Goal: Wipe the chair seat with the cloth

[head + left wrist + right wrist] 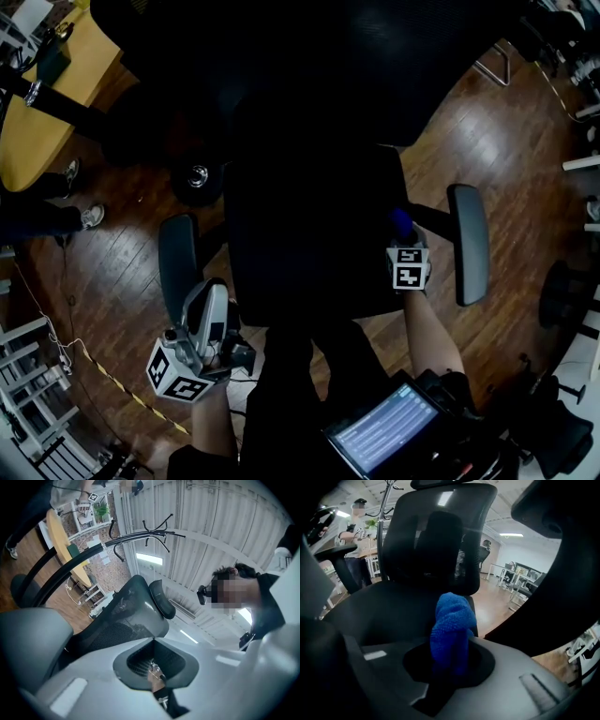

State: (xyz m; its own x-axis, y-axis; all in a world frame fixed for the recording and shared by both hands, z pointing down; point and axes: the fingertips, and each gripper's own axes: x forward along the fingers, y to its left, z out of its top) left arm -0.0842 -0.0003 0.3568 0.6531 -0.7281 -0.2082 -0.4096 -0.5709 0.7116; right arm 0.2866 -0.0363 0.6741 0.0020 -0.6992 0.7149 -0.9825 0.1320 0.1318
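the right hand-held gripper (406, 246) is pinching the blue cloth (401, 223). its jaws are closed on the lower end, so a bunched tuft stands out beyond them. it sits over the right edge of the seat (309, 244), just inside the right armrest (469, 242), with its marker cube (409, 267) turned toward the person. the bare right forearm (433, 330) runs up from the seat's near right corner to the gripper, wrist in line with it. in the right gripper view the right hand-held gripper (450, 656) aims across the seat (379, 606) at the backrest (436, 541), and the cloth (452, 623) rises in front of it. whether the cloth touches the seat i cannot tell.

the left hand-held gripper (212, 302) hangs off the seat's near left corner, beside the near end of the left armrest (176, 262), over the wood floor (112, 281). its cube is low and toward the person, its nose tipped up. the left forearm (211, 427) comes up beneath it. in the left gripper view the left hand-held gripper (152, 644) has its jaws pressed together. it looks up past the backrest (117, 620) and headrest (161, 599) to the ceiling (211, 527).
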